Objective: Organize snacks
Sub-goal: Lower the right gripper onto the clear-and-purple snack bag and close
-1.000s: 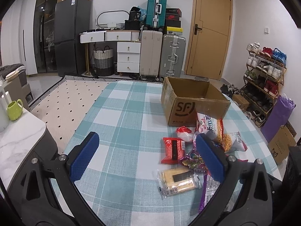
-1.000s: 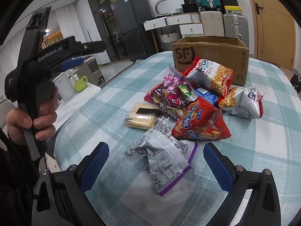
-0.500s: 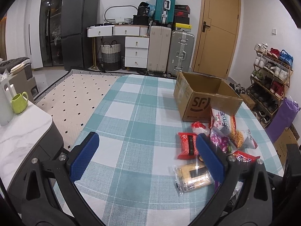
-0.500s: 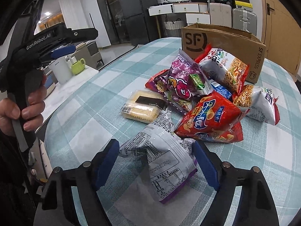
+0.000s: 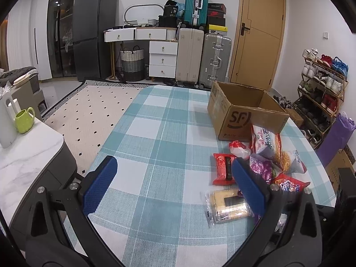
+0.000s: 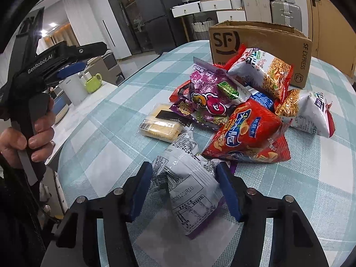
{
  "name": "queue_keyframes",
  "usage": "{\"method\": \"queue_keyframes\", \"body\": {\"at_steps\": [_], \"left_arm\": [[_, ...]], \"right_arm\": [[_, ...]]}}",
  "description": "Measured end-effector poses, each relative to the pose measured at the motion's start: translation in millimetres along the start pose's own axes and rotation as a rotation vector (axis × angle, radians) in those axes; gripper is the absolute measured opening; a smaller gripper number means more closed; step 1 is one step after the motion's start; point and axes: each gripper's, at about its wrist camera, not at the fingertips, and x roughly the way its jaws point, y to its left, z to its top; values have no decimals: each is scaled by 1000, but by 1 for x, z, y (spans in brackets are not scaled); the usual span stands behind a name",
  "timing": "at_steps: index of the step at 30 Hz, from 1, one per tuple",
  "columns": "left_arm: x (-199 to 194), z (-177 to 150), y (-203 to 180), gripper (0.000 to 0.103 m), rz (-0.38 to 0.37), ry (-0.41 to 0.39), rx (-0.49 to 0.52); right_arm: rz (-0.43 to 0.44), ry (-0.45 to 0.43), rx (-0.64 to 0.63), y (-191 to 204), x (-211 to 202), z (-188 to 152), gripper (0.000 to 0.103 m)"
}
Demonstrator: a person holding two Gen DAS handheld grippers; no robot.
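A pile of snack bags lies on the checked tablecloth (image 6: 322, 173) in front of an open cardboard SF box (image 6: 262, 44). My right gripper (image 6: 184, 178) has its blue pads on both sides of a silver and purple snack bag (image 6: 189, 184), closing on it, pads close to its edges. Behind it lie a red chip bag (image 6: 249, 131), a purple candy bag (image 6: 211, 93) and a yellow cracker pack (image 6: 162, 124). My left gripper (image 5: 175, 178) is open and empty above the table, left of the pile; the cracker pack (image 5: 227, 207) lies by its right finger. The box (image 5: 244, 111) stands beyond.
A white marble counter (image 5: 20, 160) with a green mug (image 5: 24, 120) stands left of the table. Suitcases (image 5: 202, 55), drawers and a shoe rack (image 5: 322, 84) line the room behind. The person's hand holds the left gripper (image 6: 51, 66) in the right wrist view.
My right gripper has moved down onto the silver and purple bag and its jaws have narrowed around it. The left gripper has pulled back and to the left, staying open.
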Motion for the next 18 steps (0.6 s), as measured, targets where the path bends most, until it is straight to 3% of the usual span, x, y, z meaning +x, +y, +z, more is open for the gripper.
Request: {"method": "queue_keyframes", "body": {"at_steps": [3, 5, 18], "left_arm": [[0, -2, 2, 102, 5, 6, 2], [-1, -3, 2, 102, 10, 9, 5], [0, -4, -2, 102, 32, 39, 26]], "right_arm": [[-3, -7, -6, 1, -2, -2, 57], [2, -19, -2, 0, -5, -3, 49], [54, -76, 47, -6, -21, -11, 40]]}}
